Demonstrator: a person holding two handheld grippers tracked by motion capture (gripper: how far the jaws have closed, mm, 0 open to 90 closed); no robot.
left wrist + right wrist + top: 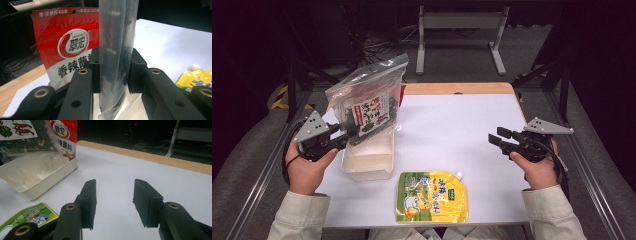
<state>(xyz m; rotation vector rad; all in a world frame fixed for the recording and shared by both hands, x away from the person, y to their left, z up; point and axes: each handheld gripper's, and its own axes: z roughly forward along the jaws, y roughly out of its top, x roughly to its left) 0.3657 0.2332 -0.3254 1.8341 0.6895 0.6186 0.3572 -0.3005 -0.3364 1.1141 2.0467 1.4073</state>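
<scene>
From the high view, my left gripper [343, 134] pinches the clear plastic bag of dark seaweed snacks with a red and white label [368, 100]. The bag stands tilted over the cream plastic tub [367, 162], with its bottom end inside the tub. My right gripper [496, 139] hangs to the right of the tub with nothing in it. The flat yellow and green pouch with a white spout [432, 197] lies just in front of the tub.

In the left gripper view, my jaws squeeze the bag [115, 50] from both sides. A red packet with white writing [66, 45] stands behind it.

In the right gripper view, my jaws stand apart over the white table [140, 167].

I think I am putting the bag into the tub. Next I should lower it a bit, then let go.
</scene>
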